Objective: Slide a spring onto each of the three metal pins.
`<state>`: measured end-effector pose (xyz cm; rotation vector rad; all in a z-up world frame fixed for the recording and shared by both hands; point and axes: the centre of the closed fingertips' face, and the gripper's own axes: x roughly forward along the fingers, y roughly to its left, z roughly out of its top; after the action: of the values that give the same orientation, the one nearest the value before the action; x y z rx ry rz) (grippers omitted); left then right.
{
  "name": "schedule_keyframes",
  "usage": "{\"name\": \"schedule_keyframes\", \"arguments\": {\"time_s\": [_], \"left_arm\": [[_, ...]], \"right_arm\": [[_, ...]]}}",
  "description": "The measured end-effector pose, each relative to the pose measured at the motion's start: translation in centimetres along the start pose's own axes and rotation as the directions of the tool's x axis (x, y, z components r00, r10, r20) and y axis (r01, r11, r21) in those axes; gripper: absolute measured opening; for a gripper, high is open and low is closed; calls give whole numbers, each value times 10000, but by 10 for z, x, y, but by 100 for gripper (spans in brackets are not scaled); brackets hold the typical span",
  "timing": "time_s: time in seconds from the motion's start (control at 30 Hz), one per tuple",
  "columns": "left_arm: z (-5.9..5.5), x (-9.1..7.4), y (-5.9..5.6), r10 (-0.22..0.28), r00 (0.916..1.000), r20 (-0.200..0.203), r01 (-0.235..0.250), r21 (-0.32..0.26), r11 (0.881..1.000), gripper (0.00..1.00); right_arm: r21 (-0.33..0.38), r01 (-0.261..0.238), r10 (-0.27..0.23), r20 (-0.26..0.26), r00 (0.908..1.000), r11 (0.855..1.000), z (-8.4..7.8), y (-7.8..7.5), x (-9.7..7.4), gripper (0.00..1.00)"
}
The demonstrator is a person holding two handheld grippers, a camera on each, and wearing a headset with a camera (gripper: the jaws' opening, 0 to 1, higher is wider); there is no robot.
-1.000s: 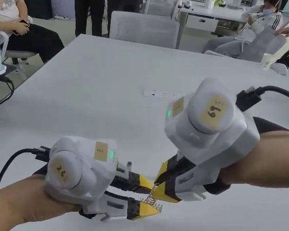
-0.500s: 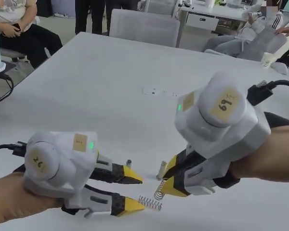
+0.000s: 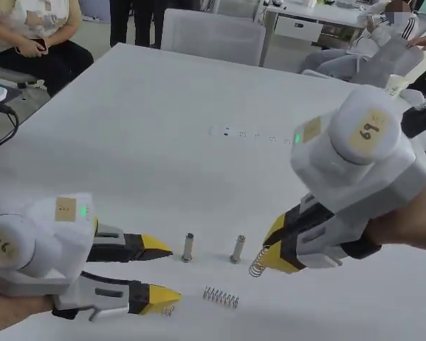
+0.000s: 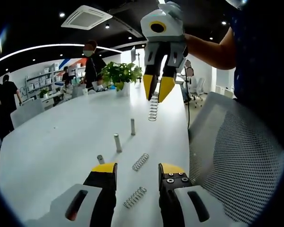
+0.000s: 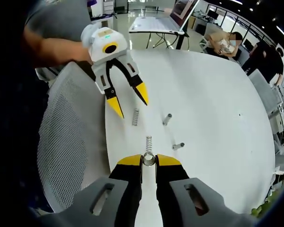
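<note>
Grips one spring [image 3: 258, 264] by its upper coils in the right gripper [image 3: 266, 254], yellow tips clenched on it. Hangs it just right of the far pin [image 3: 238, 249], near but apart. From the right gripper view, looks straight down the pinched end ring, with the rest of the coil running away from the camera. Finds that far pin upright on the white table [image 3: 163, 128] in a short row with the middle pin [image 3: 188, 247] and, in the left gripper view, the near pin [image 4: 100, 159] closest to the left jaws; none yet carrying a spring. Leaves a loose spring [image 3: 221, 297] flat in front of the row, and a second loose spring [image 3: 168, 310] just under the lower tip of the left gripper [image 3: 167, 271]. Holds that left gripper released, jaws spread wide around nothing. Compared with half a second ago, has drawn the left upper tip, then just beside the middle pin, back clear of it. Has carried the right gripper off to the right, taking the spring from low in front of the far pin to beside it. Compared with a second ago, has parted two sets of tips that nearly met. Has left the loose spring where it lay. Farther out, passes a white socket strip [image 3: 245, 133] at mid-table and a grey chair [image 3: 213, 35] at the far edge.
</note>
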<state>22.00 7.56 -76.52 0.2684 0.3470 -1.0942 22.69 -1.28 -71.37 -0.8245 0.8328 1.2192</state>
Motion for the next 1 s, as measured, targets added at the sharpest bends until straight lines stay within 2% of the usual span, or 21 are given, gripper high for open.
{"name": "schedule_keyframes", "arguments": {"time_s": [0.17, 0.43, 0.77, 0.87, 1.0], "left_arm": [[-9, -3, 4, 340, 9994, -52, -341, -216, 9992, 38], [-15, -7, 7, 687, 9976, -44, -689, -400, 9968, 54], [-22, -9, 11, 1004, 9949, -104, -1008, -632, 9929, 70], [-21, -10, 13, 1073, 9942, -45, -1074, -743, 9914, 72], [-21, -10, 13, 1117, 9937, -54, -1118, -783, 9906, 73]], "right_arm": [[193, 210, -211, 75, 9997, 9996, -3, -7, -7, 7], [513, 489, -493, 55, 9988, 9975, -10, -19, -17, 7], [1032, 1031, -1039, 22, 9946, 9893, -19, -48, -32, 7], [1201, 1202, -1202, -80, 9927, 9855, -25, -59, -35, 7], [1361, 1328, -1273, -489, 9907, 9818, -37, -70, -31, 7]]}}
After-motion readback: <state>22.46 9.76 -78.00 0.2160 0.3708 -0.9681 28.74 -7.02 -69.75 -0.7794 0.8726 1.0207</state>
